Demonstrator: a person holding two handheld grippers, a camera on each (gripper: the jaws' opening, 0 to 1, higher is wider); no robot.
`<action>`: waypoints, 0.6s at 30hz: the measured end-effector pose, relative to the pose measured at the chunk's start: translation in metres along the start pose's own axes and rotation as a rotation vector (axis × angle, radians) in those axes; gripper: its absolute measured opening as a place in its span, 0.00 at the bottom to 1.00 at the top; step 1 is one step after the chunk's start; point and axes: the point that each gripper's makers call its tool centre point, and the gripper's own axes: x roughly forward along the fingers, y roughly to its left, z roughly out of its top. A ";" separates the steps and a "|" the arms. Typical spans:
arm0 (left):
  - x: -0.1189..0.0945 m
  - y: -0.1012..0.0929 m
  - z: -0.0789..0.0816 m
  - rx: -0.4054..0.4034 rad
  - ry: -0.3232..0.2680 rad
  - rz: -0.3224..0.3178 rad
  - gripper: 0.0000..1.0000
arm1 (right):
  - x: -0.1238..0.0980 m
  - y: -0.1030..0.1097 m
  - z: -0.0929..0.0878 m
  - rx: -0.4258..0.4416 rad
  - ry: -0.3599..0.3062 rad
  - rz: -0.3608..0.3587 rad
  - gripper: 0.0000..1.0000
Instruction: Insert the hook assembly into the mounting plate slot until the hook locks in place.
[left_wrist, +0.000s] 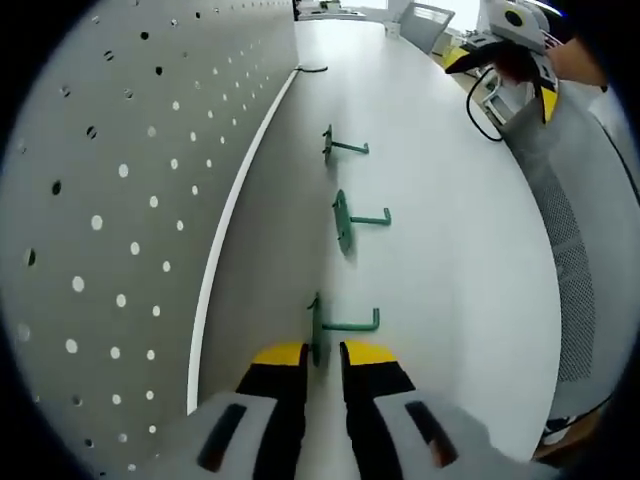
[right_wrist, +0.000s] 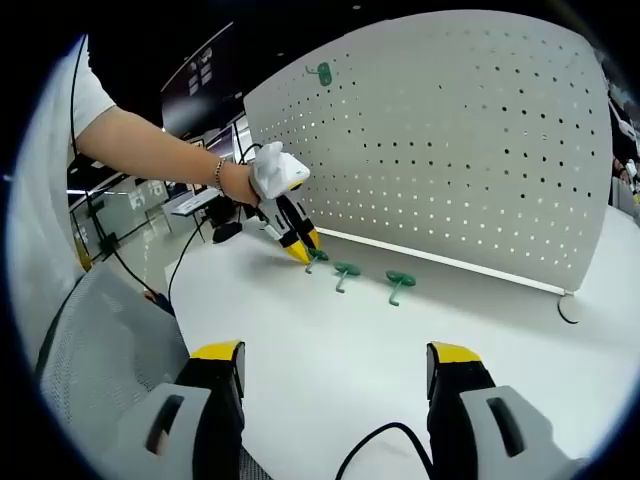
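We are working in front of a big white pegboard standing upright along the back of a white table; one green hook is already hanging near the board's top left corner. That, as far as we can judge, is the only piece mounted — three more green hooks are lying on the table just in front of the board: a far hook, a middle hook and the nearest hook. So we are judging the task to be at its early part, with the pick-up under way and the insertion into a slot not yet begun.

Our left gripper is reaching down low to the tabletop, its yellow-tipped jaws standing narrow either side of the nearest hook's round plate; whether they are truly clamping it we cannot tell. In the right gripper view the person's bare forearm is stretching out from a white sleeve, angling that tool steeply downward at the row's end.

Our right gripper is hanging back above the table edge, jaws spread wide and holding nothing — well apart from the hooks.
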 end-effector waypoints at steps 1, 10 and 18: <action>0.000 0.000 0.000 0.010 0.003 0.006 0.12 | 0.000 0.000 0.000 0.000 0.000 0.000 0.71; 0.000 0.005 0.000 0.027 -0.004 0.061 0.05 | 0.000 -0.001 0.000 0.003 0.000 -0.006 0.71; 0.000 0.005 0.000 0.043 -0.002 0.064 0.05 | -0.001 -0.002 0.001 0.008 -0.006 -0.009 0.71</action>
